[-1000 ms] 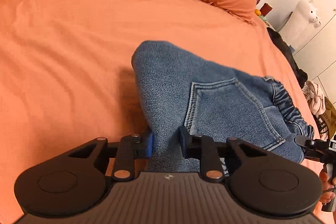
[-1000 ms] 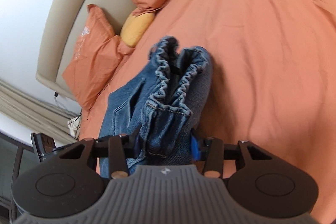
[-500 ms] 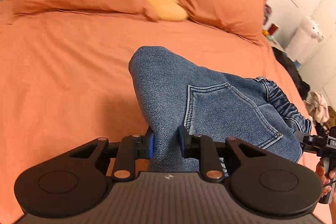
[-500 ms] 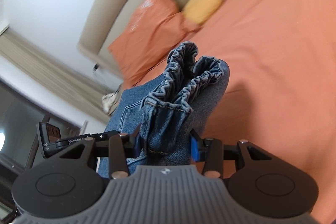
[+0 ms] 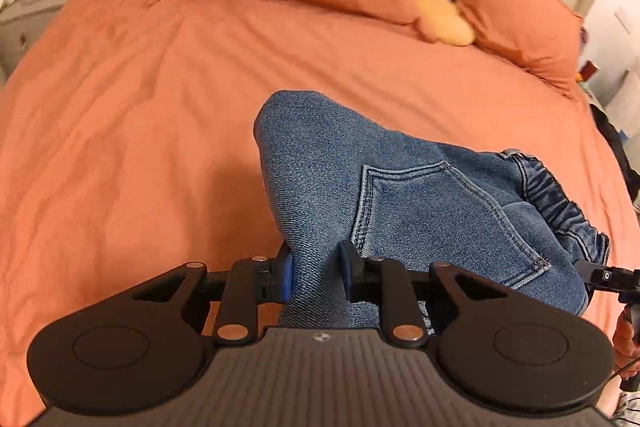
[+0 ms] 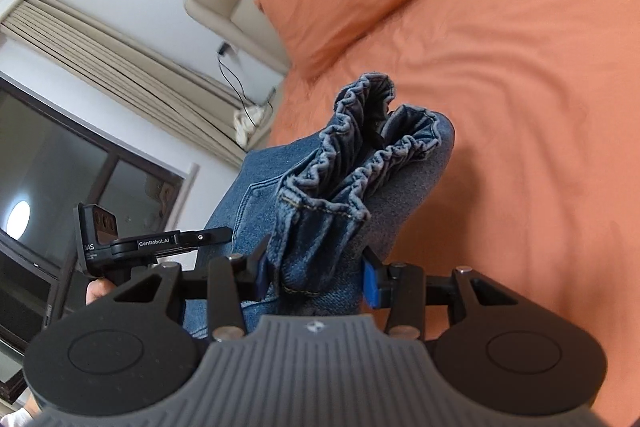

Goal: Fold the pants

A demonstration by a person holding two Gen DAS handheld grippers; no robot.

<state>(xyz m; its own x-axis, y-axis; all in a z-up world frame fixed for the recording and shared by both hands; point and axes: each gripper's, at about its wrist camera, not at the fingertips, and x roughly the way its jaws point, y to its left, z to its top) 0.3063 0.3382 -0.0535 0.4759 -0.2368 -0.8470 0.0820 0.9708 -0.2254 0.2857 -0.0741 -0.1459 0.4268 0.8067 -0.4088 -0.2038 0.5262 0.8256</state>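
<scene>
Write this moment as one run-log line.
left gripper: shut on jeans | right gripper: shut on waistband | jeans: lifted over bed

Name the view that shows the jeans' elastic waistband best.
The right wrist view. The waistband sits centred there, both ruffled edges gathered just above the right gripper, which is shut on the jeans. The left wrist view shows only a short ruffled stretch at the far right, mostly the back pocket.
</scene>
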